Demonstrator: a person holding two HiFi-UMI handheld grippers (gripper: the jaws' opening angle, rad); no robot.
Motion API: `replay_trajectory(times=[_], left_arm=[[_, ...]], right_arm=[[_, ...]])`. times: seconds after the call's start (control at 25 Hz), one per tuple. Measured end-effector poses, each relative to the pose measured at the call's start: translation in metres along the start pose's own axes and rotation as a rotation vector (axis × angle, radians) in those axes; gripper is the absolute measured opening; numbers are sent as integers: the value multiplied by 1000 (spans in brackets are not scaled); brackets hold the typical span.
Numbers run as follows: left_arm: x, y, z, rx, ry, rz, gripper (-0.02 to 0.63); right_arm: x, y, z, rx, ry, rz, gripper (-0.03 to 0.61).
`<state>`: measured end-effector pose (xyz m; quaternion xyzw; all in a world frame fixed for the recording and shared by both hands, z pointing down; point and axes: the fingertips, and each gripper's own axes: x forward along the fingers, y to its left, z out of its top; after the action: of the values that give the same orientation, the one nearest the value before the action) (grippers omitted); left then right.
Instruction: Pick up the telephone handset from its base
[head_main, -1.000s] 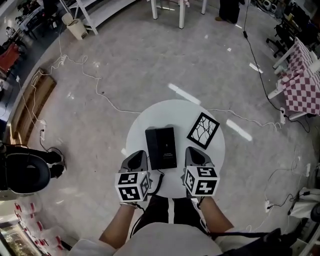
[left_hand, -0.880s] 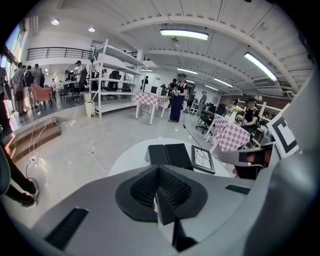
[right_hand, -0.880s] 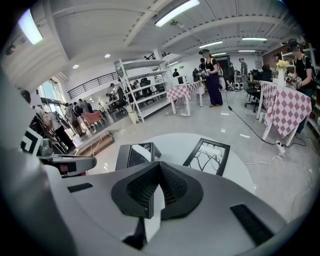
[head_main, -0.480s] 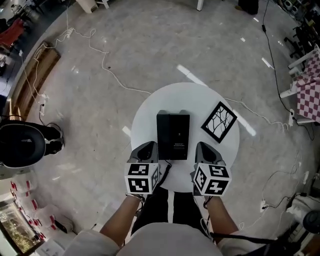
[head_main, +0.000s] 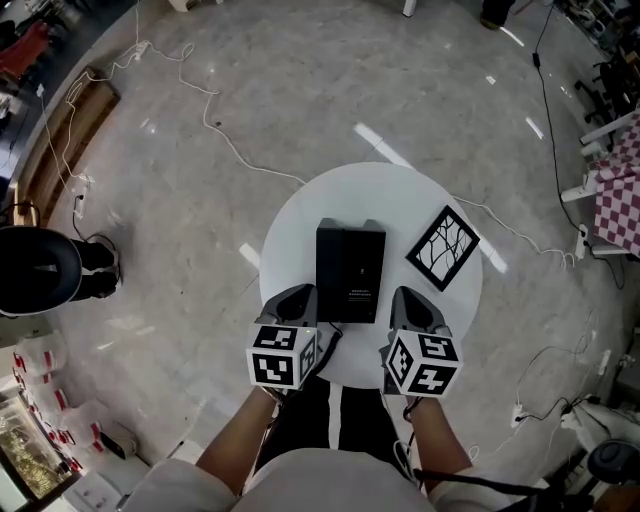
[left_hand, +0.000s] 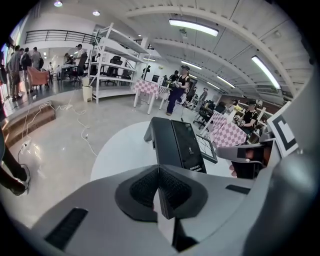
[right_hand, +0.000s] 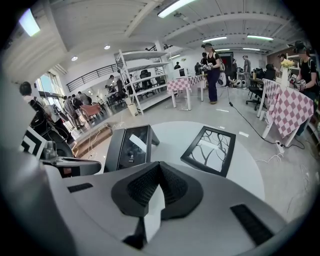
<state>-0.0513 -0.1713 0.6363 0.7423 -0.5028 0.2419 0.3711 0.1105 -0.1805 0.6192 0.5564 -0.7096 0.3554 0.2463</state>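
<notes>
Claws closed: left claw (head_main: 298, 294), right claw (head_main: 406, 295) angled down near telephone (head_main: 350, 258).

Looking steeply down from overhead onto the round table (head_main: 300, 215); riding close behind the left gripper (head_main: 297, 295) and right gripper (head_main: 410, 297), facing forward, all sharing the telephone (head_main: 350, 258).

Counter (head_main: 290, 215): plain white. Telephone (head_main: 350, 258), ahead of and between the two grippers: black throughout, with one glossy panel. Left gripper (head_main: 297, 298) and right gripper (head_main: 410, 300): grey bodies, black ribbed pads (left_hand: 142, 187), cubes with black-and-white square markers. Framed picture (head_main: 443, 248), beyond the right gripper: black frame, white ground, black branching lines. Floor (head_main: 250, 100): mottled grey.
</notes>
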Motion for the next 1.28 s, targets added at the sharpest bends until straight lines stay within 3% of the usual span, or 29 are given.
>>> replay_trajectory(times=[0.4, 0.6, 0.96, 1.28], left_arm=[[3, -5, 1, 45, 20, -13, 22], [4, -6, -1, 44, 32, -11, 98], [5, -7, -5, 32, 42, -9, 127], [10, -13, -5, 7, 40, -40, 215]], right_arm=[[0, -6, -1, 20, 3, -10, 23], [-2, -9, -2, 24, 5, -16, 23], [-3, -13, -4, 29, 7, -11, 23], [-5, -20, -8, 30, 17, -16, 23]])
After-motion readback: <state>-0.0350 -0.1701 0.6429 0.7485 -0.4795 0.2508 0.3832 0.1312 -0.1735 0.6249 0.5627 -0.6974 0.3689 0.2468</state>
